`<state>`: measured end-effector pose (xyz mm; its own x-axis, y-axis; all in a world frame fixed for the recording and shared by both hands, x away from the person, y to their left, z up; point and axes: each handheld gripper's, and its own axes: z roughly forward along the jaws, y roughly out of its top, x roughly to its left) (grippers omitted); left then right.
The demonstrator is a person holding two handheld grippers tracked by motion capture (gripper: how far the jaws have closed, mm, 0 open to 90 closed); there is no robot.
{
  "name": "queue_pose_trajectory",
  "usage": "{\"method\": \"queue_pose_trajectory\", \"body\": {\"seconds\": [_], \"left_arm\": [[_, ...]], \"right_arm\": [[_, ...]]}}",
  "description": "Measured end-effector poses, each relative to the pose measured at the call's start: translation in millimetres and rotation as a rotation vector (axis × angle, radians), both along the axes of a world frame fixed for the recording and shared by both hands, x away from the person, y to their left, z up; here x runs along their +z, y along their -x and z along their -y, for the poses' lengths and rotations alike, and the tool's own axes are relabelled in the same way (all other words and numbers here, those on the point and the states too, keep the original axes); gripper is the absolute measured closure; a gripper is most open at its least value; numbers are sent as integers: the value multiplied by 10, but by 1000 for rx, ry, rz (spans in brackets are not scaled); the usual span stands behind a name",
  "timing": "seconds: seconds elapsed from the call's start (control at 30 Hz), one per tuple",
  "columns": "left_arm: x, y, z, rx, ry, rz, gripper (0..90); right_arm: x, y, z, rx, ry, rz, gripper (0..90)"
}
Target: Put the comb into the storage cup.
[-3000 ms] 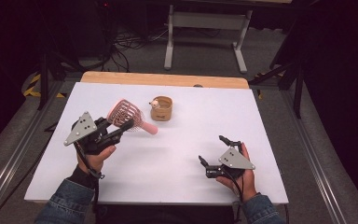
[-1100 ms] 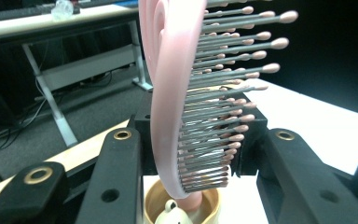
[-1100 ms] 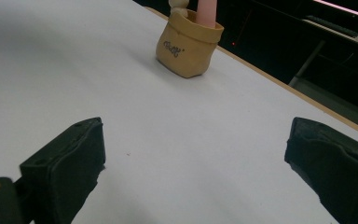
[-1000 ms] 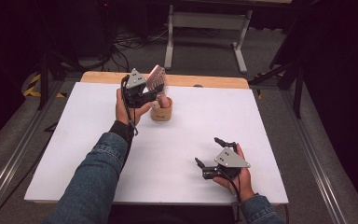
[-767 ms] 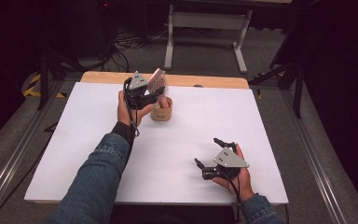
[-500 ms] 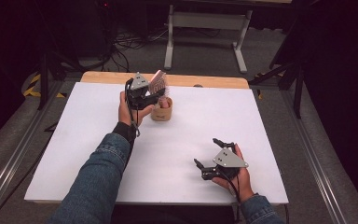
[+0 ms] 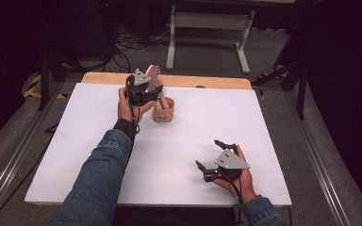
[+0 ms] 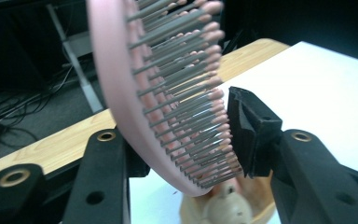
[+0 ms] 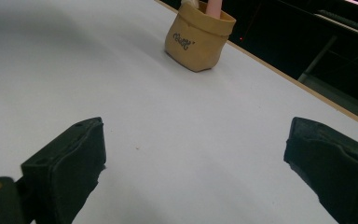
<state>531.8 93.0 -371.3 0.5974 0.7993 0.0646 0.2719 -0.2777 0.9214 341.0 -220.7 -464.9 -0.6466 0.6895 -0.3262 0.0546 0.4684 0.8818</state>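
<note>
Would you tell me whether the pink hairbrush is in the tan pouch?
In: the pink hairbrush stands handle-down inside the tan pouch, head above it.

The small tan fabric pouch (image 9: 199,41) standing near the far edge of the white tabletop (image 9: 74,70) carries a short dark printed word on its side, too small and blurred to read.
</note>
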Motion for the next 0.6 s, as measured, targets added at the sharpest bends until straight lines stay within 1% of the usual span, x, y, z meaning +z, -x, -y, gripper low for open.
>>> {"method": "queue_pose_trajectory", "body": {"seconds": [0.1,0.17,0.27,0.37,0.5,0.6], "left_arm": [[-21,-22,-53,14,12,-14,529],[-27,-29,-97,42,26,-12,510],[-30,-43,-156,55,25,-24,487],[-33,-48,-217,70,39,-25,469],[-49,-49,-309,71,39,-43,454],[-55,-48,-327,69,40,-42,448]], "right_arm": [[-2,-7,9,-4,0,3,58],[-3,-7,12,-6,-2,2,58],[-1,-5,11,-4,-2,3,58],[-5,-6,5,-2,3,2,58],[-4,-5,10,-5,-1,0,58],[-7,-6,9,-6,1,1,58]]}}
